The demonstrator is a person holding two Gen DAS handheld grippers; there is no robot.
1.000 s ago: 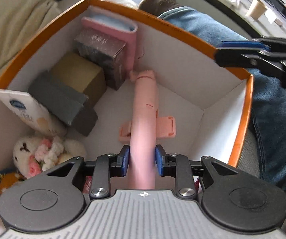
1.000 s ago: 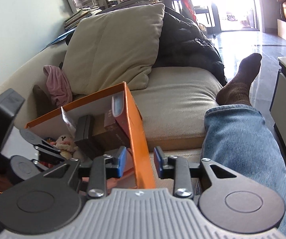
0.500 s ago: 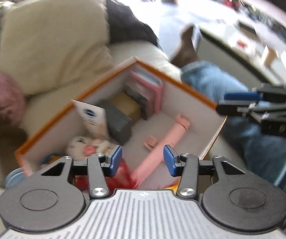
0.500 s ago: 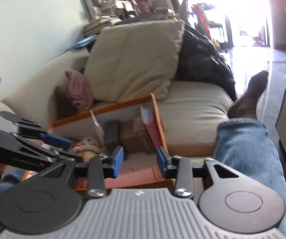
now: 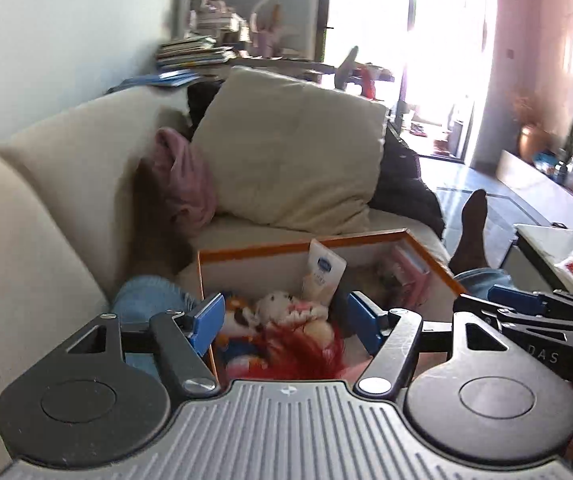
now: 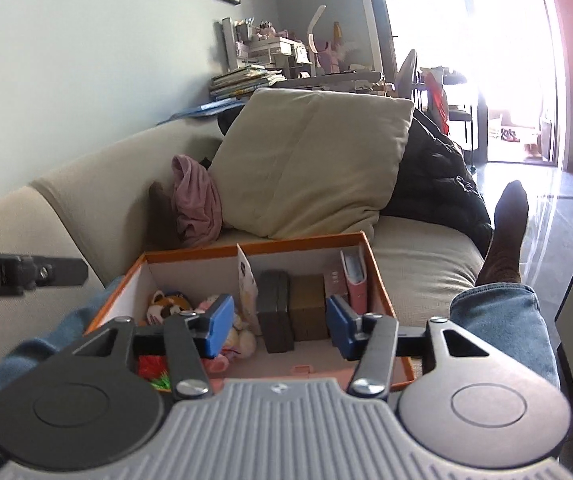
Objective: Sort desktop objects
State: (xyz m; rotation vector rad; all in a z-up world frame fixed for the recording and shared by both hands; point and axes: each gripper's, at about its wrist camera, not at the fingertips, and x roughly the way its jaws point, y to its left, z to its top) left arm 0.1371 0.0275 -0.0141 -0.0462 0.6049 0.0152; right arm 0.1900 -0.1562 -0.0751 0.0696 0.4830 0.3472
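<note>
Both my tongs are empty and opening: left tongs (image 5: 286, 322) spread wide, right tongs (image 6: 278, 326) about half apart, nothing between the pads of either. Both hover over the near edge of the orange box (image 6: 378, 280) resting on my lap on the sofa (image 6: 418, 256).

Box contents: plush toys (image 6: 166, 304) in the left part, soft and light, squeeze anywhere on the body. A white pouch (image 5: 322, 276) stands upright behind them, floppy, likely slippery, so pinch the top edge. The dark grey case (image 6: 274, 312), brown block (image 6: 306, 312) and pink-covered book (image 6: 356, 284) stand side by side to the right; rigid, grip across the flat faces. A pink plastic piece (image 6: 302, 370) lies on the box floor at the near edge.

Writing: blue oval logo on the pouch, unreadable. "DAS" shows on the right tongs' body in the left wrist view.
</note>
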